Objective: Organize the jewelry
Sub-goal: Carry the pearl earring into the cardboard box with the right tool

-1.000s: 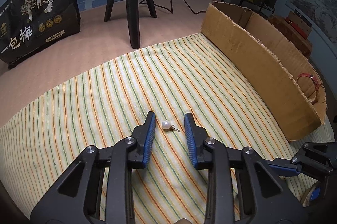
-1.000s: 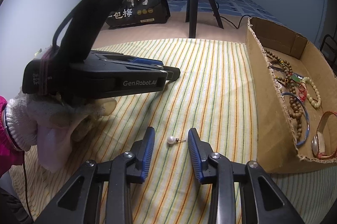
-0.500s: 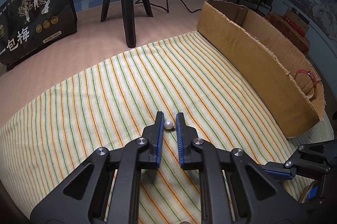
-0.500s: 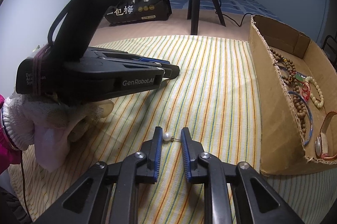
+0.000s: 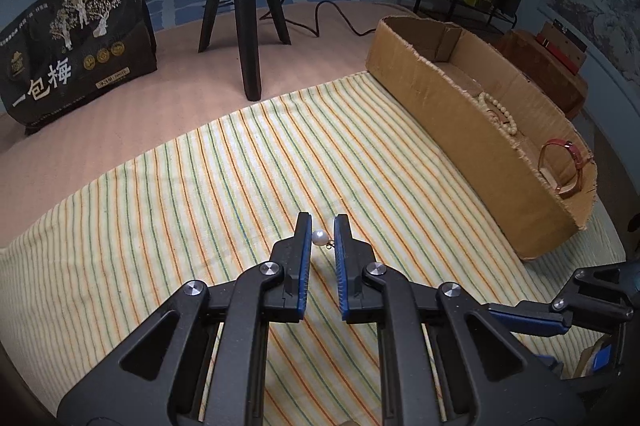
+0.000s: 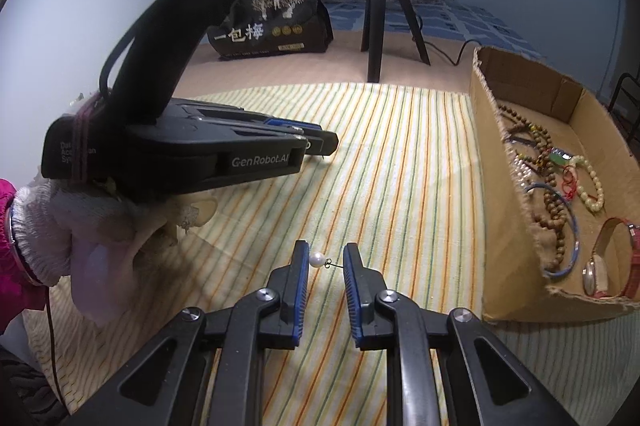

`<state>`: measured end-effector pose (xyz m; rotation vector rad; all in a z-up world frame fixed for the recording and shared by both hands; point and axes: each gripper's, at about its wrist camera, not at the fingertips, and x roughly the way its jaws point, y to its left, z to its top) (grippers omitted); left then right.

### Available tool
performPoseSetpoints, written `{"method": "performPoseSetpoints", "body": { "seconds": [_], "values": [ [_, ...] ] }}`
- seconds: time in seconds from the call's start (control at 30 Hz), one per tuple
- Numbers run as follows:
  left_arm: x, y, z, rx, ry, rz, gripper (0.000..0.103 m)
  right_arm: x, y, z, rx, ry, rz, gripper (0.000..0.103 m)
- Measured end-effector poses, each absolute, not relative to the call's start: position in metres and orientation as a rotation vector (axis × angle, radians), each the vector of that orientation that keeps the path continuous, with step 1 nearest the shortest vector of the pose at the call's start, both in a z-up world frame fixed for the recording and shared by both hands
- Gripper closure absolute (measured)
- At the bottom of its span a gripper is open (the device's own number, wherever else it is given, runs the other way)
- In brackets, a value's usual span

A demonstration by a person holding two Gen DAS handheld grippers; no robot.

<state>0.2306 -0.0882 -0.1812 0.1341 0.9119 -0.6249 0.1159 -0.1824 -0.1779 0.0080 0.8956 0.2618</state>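
A striped cloth [image 5: 200,185] is covering the bed [image 5: 120,113] across mid-frame. A cardboard box [image 5: 460,113] is sitting at right, a tripod [image 5: 244,5] and black bag [image 5: 72,57] at upper left.

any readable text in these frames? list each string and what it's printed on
"一包梅": large white characters on the black bag, also legible in the right wrist view.
"GenRobot.AI": side of the left gripper.
"Dat… Ac… Sys…": label at that gripper's rear end, cut off by a band; the rest is unreadable.
Gold seals and small label strip on the bag: too small to read.
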Motion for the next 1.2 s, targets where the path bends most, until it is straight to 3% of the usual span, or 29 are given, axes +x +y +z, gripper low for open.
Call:
{"method": "performPoseSetpoints", "body": {
  "seconds": [0.63, 1.2],
  "values": [
    [0.188, -0.129, -0.116, 0.126, 0.819, -0.655, 0.094, 0.091, -0.252, -0.105, 0.035, 0.767, 0.202, 0.087],
    [0.187, -0.202, -0.093, 0.125, 0.766, -0.703, 0.094, 0.106, -0.334, -0.079, 0.052, 0.74, 0.089, 0.087]
  ]
}}
